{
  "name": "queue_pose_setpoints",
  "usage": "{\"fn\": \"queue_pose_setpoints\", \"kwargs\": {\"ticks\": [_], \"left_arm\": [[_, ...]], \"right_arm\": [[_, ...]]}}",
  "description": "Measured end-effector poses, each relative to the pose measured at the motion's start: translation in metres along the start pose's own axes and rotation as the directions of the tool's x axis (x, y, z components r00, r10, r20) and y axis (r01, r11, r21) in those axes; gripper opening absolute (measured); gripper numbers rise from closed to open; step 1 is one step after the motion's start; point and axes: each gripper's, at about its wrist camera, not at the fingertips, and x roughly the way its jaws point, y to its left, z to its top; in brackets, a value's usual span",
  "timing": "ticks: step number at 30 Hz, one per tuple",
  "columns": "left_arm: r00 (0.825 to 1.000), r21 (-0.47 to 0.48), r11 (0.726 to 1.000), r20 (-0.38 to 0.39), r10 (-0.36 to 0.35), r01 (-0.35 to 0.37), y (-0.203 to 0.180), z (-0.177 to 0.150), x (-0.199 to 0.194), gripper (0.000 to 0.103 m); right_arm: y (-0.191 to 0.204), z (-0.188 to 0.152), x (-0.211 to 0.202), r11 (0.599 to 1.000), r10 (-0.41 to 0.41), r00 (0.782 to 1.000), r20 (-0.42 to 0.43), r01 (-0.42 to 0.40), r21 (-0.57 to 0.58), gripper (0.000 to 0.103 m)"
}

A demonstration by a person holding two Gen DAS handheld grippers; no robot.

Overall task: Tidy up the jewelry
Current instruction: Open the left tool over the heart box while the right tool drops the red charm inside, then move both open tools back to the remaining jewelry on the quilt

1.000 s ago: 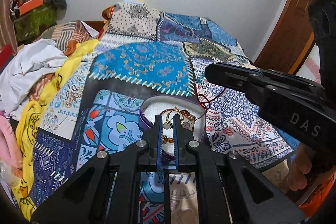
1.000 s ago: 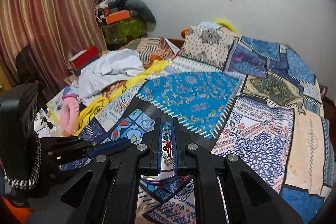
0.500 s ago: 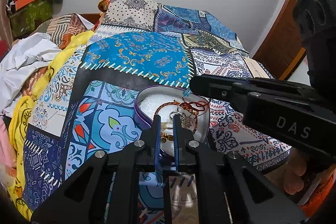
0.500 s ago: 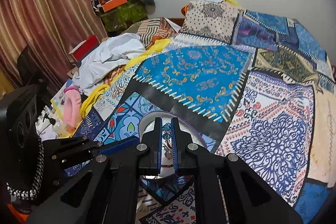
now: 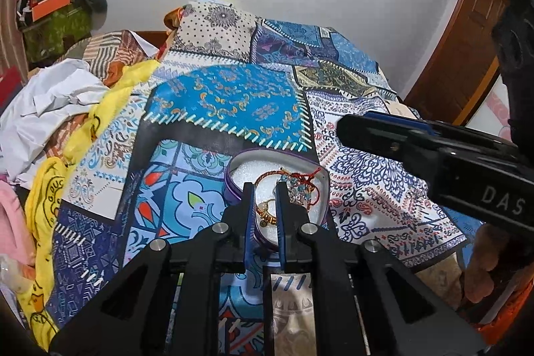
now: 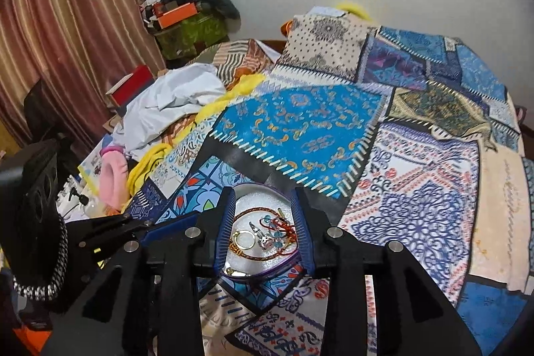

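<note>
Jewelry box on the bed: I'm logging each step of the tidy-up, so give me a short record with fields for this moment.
container: purple-rimmed jewelry box, open, white lining
contents: red cord bracelet, gold ring, small charms
surface: patchwork bedspread
left gripper: jaws nearly shut, over the box's near rim; whether it pinches anything is unclear
right gripper: jaws have just been opening, nothing pinched, above the box

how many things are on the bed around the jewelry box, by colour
white cloth: 1
yellow cloth: 1
pink item: 1
purple-rimmed jewelry box: 1
total: 4
The jewelry inside the box is too tangled to count piece by piece.
</note>
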Motion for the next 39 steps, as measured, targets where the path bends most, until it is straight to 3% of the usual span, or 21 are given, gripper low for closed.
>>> {"fn": "queue_pose_setpoints", "kwargs": {"ticks": [3,9,19,32,39], "left_arm": [[1.0,0.008,1.0,0.016,0.008,-0.008,-0.005,0.003,-0.009,0.01],[0.998,0.026,0.999,0.053,0.021,-0.022,-0.017,0.009,-0.026,0.026],[0.998,0.065,0.998,0.066,0.009,-0.014,-0.049,0.014,-0.035,0.034],[0.999,0.142,0.989,-0.01,-0.048,0.049,-0.1,0.013,-0.005,0.035],[0.994,0.188,0.978,-0.08,-0.073,0.087,-0.127,0.006,0.024,0.035]], "right_arm": [[-0.001,0.001,-0.012,1.0,-0.016,1.0,0.026,0.016,-0.006,0.031],[-0.006,-0.001,-0.034,0.999,-0.048,0.996,0.072,0.049,-0.009,0.031],[-0.029,-0.017,-0.067,0.993,-0.119,0.987,0.108,0.117,0.023,0.031],[-0.096,-0.046,-0.103,0.965,-0.234,0.966,0.108,0.217,0.148,0.032],[-0.115,-0.061,-0.104,0.955,-0.254,0.964,0.073,0.238,0.177,0.032]]}}
